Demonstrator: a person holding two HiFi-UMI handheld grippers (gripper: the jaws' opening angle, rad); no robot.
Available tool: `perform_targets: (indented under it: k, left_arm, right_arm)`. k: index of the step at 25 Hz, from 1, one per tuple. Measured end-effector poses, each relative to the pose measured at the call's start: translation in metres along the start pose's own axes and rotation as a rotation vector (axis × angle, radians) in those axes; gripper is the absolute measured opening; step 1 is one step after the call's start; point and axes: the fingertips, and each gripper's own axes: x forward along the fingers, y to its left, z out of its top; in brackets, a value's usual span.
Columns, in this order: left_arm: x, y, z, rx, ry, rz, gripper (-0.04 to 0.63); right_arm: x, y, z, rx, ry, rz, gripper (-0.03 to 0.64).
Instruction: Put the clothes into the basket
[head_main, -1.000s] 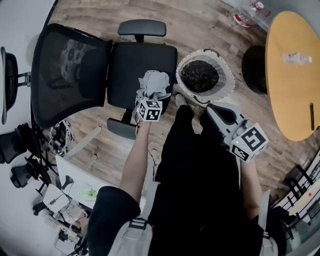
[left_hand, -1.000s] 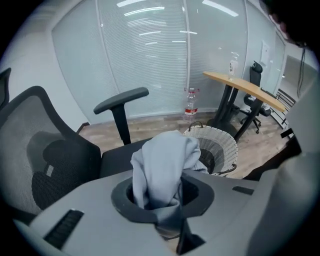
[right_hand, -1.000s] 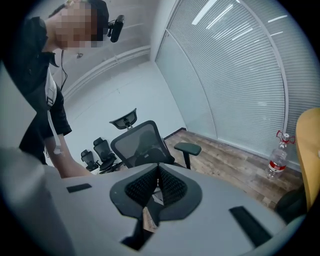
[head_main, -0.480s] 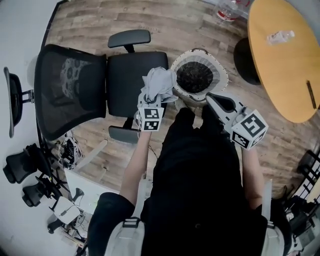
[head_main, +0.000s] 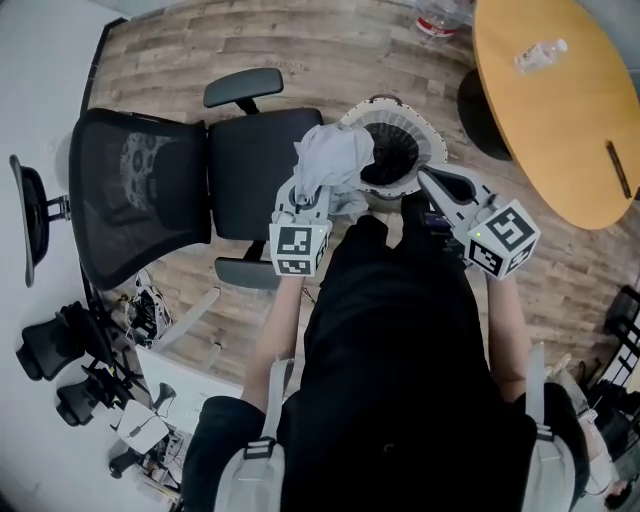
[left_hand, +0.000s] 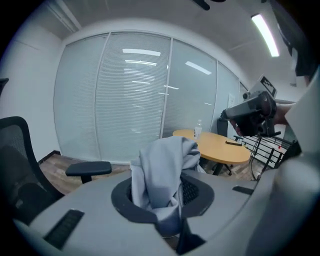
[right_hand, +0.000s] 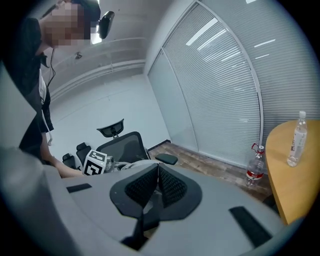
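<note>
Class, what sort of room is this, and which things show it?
Most likely an office or meeting room: a black mesh office chair, a rounded wooden table, and glass partition walls with blinds.

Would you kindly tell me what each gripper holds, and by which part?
The left gripper has its jaws pinched on the grey garment by a bunched fold, the rest heaped above them. The right gripper has its jaws shut on nothing.

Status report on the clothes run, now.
Left gripper shut on grey garment, above the basket rim, chair side. Right gripper shut, empty, beside the basket. Dark clothes already inside; nothing blocks the drop.
</note>
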Motion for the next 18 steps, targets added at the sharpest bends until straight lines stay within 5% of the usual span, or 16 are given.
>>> perform_targets:
  k: [7,18]
  left_arm:
    - [0.001,-0.031,0.037,-0.003,-0.069,-0.034,0.083]
    - [0.044,-0.072,0.036,-0.025,-0.012,-0.026,0.083]
  right_arm:
    - [-0.014,-0.033,0.009,-0.012,-0.018,-0.01,0.017]
    - [-0.035,-0.082,0.012,-0.001,0.016,0.04,0.017]
